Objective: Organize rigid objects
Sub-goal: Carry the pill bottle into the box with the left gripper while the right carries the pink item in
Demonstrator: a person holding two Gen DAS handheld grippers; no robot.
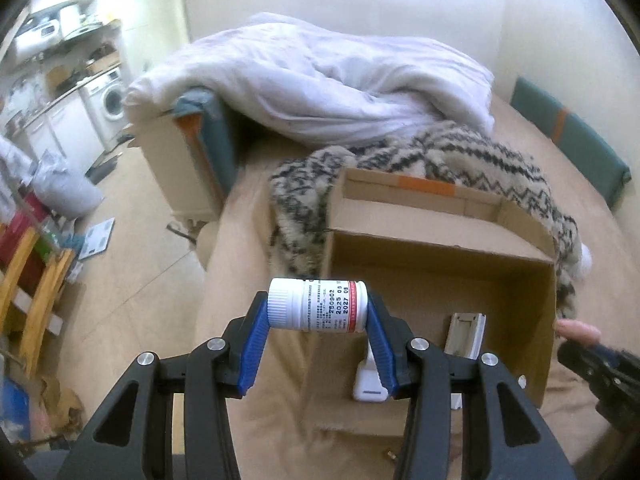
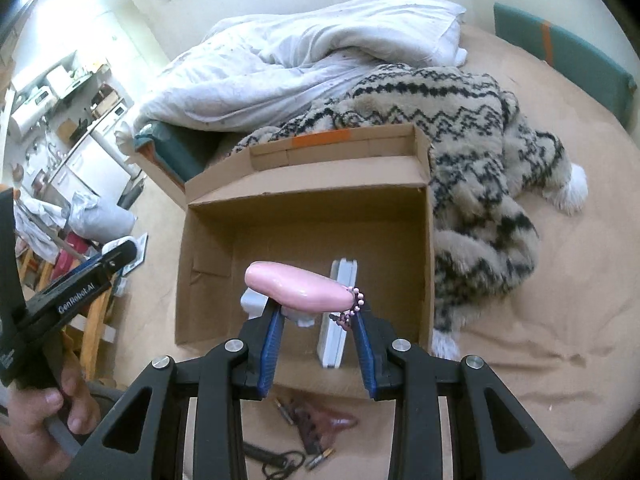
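Note:
My left gripper (image 1: 318, 307) is shut on a white pill bottle (image 1: 316, 306), held sideways, cap to the left, above the bed near the left front corner of an open cardboard box (image 1: 440, 256). My right gripper (image 2: 316, 300) is shut on a pink oval object (image 2: 298, 286) with a pink bead chain (image 2: 354, 304), held over the same cardboard box (image 2: 208, 240). Inside the box lie a white flat device (image 2: 338, 312) and a white plug-like item (image 1: 370, 380).
A zigzag-patterned fleece blanket (image 2: 460, 160) and a white duvet (image 2: 300, 60) lie behind the box on the tan bedsheet (image 2: 540, 320). Small dark items, a cord and a brownish clip (image 2: 320, 424) lie in front of the box. A hand (image 2: 40, 420) holds the left gripper's body (image 2: 76, 300).

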